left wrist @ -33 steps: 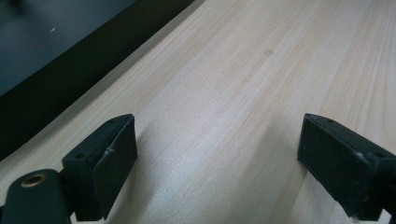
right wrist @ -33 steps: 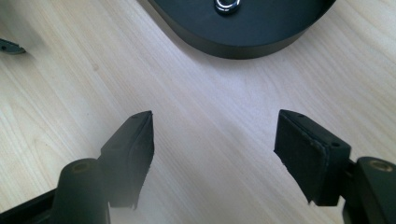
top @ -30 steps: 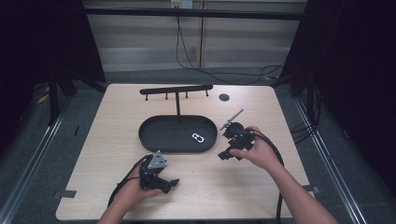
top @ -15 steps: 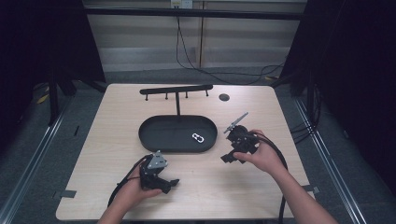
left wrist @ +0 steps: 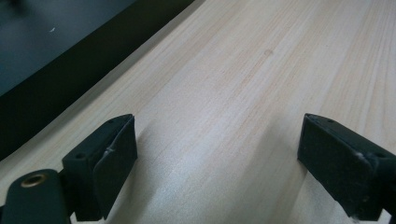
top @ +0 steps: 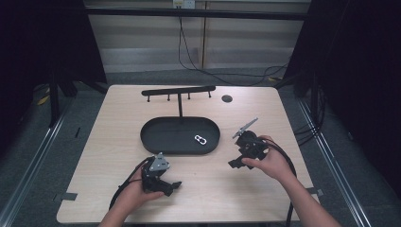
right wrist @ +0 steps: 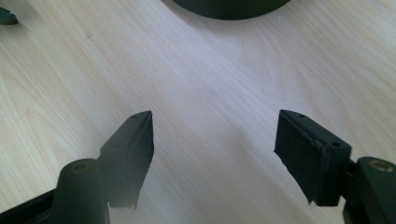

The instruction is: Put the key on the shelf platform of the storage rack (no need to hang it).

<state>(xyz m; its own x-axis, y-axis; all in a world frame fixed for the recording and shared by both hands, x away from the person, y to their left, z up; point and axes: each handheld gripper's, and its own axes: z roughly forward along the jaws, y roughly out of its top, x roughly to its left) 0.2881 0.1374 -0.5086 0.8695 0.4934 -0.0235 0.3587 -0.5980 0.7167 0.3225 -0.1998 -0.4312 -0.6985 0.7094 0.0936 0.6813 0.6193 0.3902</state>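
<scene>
Left hand-held gripper [top: 174, 187] jaws spread, low over bare counter [top: 118, 123], near front edge. Right hand-held gripper [top: 235, 162] jaws spread, empty, right of tray [top: 156, 137]. Clip [top: 201, 140] inside tray, right end.

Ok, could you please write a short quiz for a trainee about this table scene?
1. True or false: the small metal clip lies inside the black oval tray.
2. Which is open: A) left claw alone, B) right claw alone, C) both?
3. Fill in: behind the tray stands a black ____ with hooks.

Key: 1 true; 2 C; 3 rack.
</scene>
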